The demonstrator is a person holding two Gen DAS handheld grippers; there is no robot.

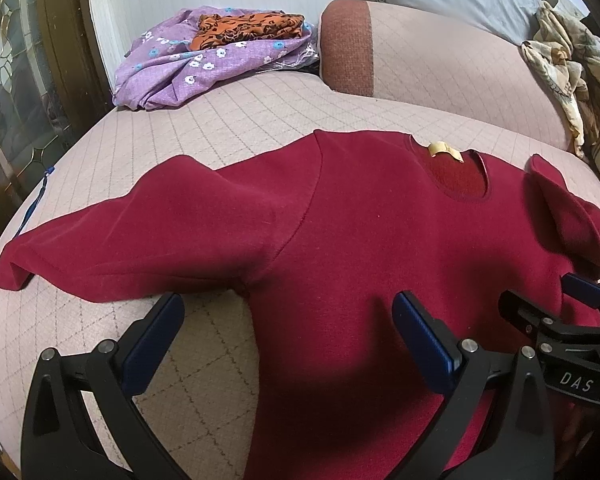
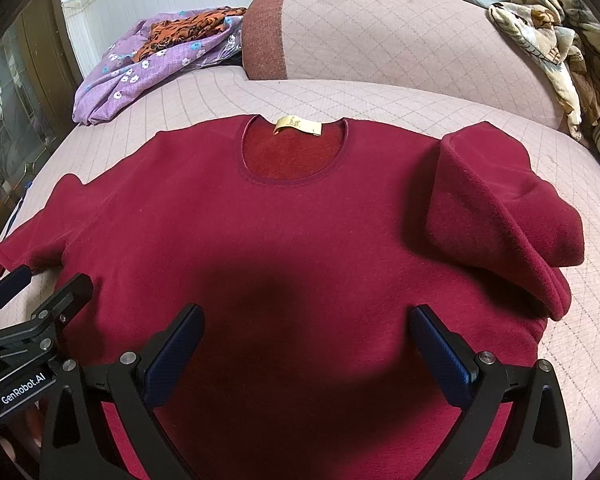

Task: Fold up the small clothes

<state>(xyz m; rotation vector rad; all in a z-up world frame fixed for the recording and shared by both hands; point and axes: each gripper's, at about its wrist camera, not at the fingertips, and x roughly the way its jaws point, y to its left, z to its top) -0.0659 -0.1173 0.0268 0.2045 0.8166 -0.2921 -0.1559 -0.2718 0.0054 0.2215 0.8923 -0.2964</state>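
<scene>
Red sweater [image 2: 284, 216] flat on sofa [image 2: 380, 92]; left claw [image 1: 286, 316], right claw [image 2: 306, 328] both apart, empty.

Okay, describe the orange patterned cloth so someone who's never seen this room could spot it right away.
Start at the pink quilted sofa where the red sweater lies spread out. Look past the sweater to the far left corner of the seat, beside the reddish-brown end of the sofa's back, where a purple flowered cloth lies heaped. The orange cloth sits on top, the only piece with black print.
</scene>
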